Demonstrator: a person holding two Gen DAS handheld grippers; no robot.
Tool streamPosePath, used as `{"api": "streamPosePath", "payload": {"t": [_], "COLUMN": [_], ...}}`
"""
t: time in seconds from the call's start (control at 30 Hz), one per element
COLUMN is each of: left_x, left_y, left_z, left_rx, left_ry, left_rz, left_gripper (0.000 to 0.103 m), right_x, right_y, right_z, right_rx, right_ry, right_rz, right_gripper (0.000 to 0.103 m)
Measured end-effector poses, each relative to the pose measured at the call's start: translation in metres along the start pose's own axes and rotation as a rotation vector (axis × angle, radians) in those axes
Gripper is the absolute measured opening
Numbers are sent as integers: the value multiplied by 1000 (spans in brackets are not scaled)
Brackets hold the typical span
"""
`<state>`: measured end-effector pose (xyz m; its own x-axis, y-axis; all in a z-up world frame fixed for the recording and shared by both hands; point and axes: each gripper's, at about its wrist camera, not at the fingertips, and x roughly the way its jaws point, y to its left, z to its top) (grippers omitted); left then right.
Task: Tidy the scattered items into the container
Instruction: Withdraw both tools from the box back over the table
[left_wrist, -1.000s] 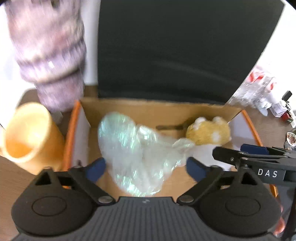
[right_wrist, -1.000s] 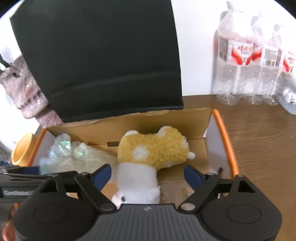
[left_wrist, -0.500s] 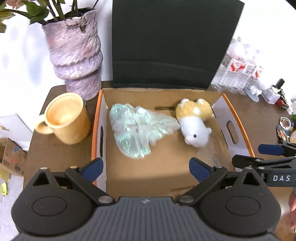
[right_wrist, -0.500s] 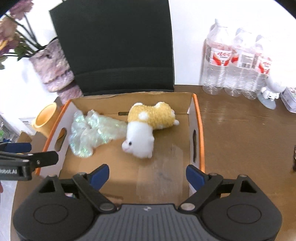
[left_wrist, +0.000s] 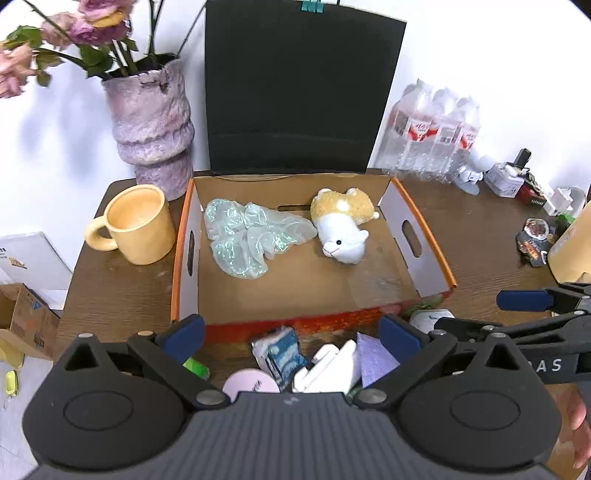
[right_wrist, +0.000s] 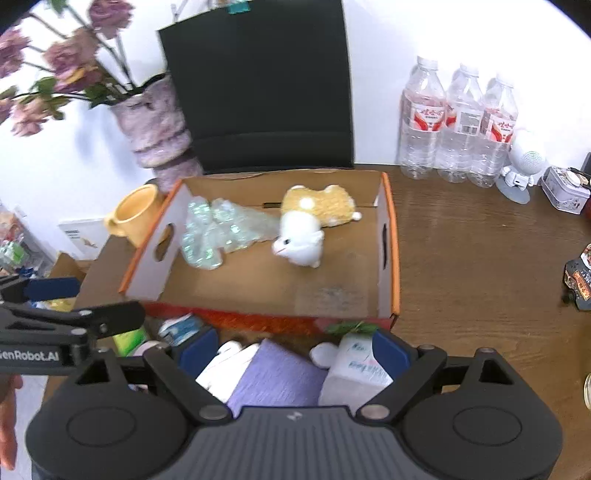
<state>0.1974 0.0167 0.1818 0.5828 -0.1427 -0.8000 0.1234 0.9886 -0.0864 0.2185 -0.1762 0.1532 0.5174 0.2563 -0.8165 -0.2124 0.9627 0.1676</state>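
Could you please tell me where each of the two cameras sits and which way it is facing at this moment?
Left wrist: sits on the left tongs, looks forward and down at the cardboard box; the right tongs show at right.
Right wrist: sits on the right tongs, faces the same box; the left tongs show at left.
Shared: plush toy, iridescent wrap, yellow mug.

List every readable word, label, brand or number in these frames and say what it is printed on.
"GenRobot.AI": on the side of the left gripper, first letter cut off by the frame edge.
"AS": on the side of the right gripper, start hidden.
Water bottles: red labels, print too small to read.
White carton: blue print, blurred.
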Motion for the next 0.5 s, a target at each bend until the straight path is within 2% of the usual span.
{"api": "streamPosePath", "payload": {"t": [0.17,0.3,0.43,0.5], "left_x": [-13,-24,-33,-38], "left_y": [-1,-4,-21,-27], "left_z": [-20,-47,-83,-105], "left_rx": [-9,-26,52,96], "left_ry": [7,-41,-116,-160], "left_rz": [13,25,70,54], "left_gripper": [103,103,103,103], "right_x": [-15,-28,-33,-33], "right_y": [2,3,4,4], "right_z": [-20,-48,-86,-108], "right_rx": [28,29,5,-5], "right_ry": [-1,-25,-54,-63], "right_rz": [16,44,34,28], "right_gripper": [91,91,92,92]}}
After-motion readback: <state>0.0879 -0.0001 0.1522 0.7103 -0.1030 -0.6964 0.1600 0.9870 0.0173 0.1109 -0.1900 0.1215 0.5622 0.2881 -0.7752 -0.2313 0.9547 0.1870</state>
